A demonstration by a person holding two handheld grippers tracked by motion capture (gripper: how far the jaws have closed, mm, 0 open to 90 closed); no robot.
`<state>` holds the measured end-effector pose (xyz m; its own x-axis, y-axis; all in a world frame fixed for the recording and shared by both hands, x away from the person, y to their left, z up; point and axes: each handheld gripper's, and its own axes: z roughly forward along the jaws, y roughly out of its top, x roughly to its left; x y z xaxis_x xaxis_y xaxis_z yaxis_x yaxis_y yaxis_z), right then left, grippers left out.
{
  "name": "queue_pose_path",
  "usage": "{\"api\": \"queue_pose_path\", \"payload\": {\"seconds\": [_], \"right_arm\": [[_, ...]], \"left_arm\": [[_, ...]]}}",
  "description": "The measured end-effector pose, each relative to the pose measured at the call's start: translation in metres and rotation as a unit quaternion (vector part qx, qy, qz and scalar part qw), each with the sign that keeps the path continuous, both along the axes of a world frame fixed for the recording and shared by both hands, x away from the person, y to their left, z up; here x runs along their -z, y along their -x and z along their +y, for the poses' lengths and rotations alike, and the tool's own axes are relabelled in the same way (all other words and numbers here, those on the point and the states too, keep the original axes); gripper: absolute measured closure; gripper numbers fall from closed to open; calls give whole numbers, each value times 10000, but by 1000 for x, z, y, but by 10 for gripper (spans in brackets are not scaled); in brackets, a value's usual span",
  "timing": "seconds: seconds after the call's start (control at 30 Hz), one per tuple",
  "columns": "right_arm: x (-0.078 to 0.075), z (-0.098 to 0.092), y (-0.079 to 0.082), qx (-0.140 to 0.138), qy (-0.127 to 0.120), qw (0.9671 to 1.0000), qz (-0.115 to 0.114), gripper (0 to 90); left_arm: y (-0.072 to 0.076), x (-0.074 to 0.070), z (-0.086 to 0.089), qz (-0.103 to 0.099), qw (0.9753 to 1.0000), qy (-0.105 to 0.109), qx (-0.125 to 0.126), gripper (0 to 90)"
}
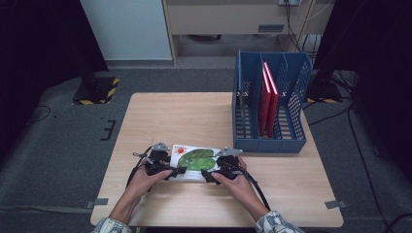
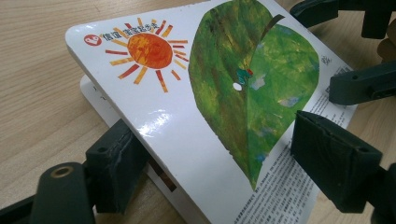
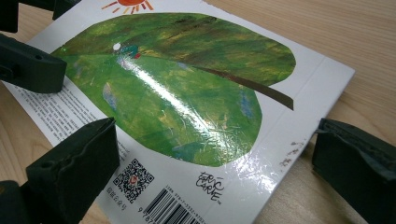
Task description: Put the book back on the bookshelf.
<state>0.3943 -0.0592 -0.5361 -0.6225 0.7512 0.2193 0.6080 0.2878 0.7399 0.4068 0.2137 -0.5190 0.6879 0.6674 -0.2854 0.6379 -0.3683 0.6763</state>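
A thin picture book [image 1: 192,160] with a green leaf and an orange sun on its white cover lies near the table's front edge. My left gripper [image 1: 175,171] is at its left end and my right gripper [image 1: 210,174] at its right end. In the left gripper view the book [image 2: 210,93] tilts up. One jaw of my left gripper [image 2: 224,158] sits under the raised cover's edge and the other rests above the cover, wide apart. In the right gripper view my right gripper [image 3: 210,168] stands open astride a corner of the book [image 3: 187,93]. One jaw is over the barcode side, one on the wood past the spine.
A blue mesh file rack [image 1: 291,97] stands at the table's back right with red books [image 1: 268,97] upright in a middle slot. Bare wooden table [image 1: 184,116] stretches behind the book. Dark stands and cables lie on the floor around the table.
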Motion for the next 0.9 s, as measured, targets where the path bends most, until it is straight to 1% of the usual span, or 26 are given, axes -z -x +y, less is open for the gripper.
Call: {"api": "queue_pose_path", "payload": {"seconds": [0.1, 0.17, 0.23, 0.3, 0.37, 0.43, 0.47, 0.53, 0.63, 0.67, 0.73, 0.8, 0.9], "right_arm": [[0, 0, 0, -8, 7, 10000, -6, 6], [-1, 0, 0, -42, 34, 10000, -49, 5], [-1, 0, 0, -35, 47, 10000, -61, 4], [-1, 0, 0, -30, 56, 10000, -53, 3], [-1, 0, 0, -42, 60, 10000, -52, 6], [-2, -2, 0, -90, 136, 9998, -63, 8], [-3, -3, 1, -97, 130, 9999, -31, 14], [-3, -7, 0, -113, 192, 9997, -66, 14], [-3, -11, -2, -60, 194, 9998, -18, 18], [-3, -12, -2, -47, 180, 9998, 42, 18], [-3, -13, -2, -74, 215, 9997, 36, 18], [-3, -14, -2, -49, 188, 9997, 114, 14], [-1, -16, -4, -153, 146, 9997, 136, 5]], "left_arm": [[1, -2, -1, -27, 10000, -22, 27, 189], [1, -2, -2, -27, 10000, -32, 50, 188], [-1, 0, -2, 40, 10000, 5, 70, 188], [-2, 1, -2, 36, 9999, 54, 85, 186], [-1, 0, -2, 39, 9999, 31, 88, 188], [1, 1, -3, 38, 9999, 54, 114, 194], [1, 1, -3, 38, 9999, 54, 114, 201], [3, 1, -6, 40, 9999, 56, 147, 215], [3, 1, -4, 38, 9998, 65, 162, 242], [3, 1, -4, 38, 9998, 65, 162, 254], [4, 1, -3, 26, 9999, 82, 138, 271], [4, 1, -2, 26, 9999, 71, 152, 281], [4, 0, -2, 21, 9998, 66, 185, 296]]}}
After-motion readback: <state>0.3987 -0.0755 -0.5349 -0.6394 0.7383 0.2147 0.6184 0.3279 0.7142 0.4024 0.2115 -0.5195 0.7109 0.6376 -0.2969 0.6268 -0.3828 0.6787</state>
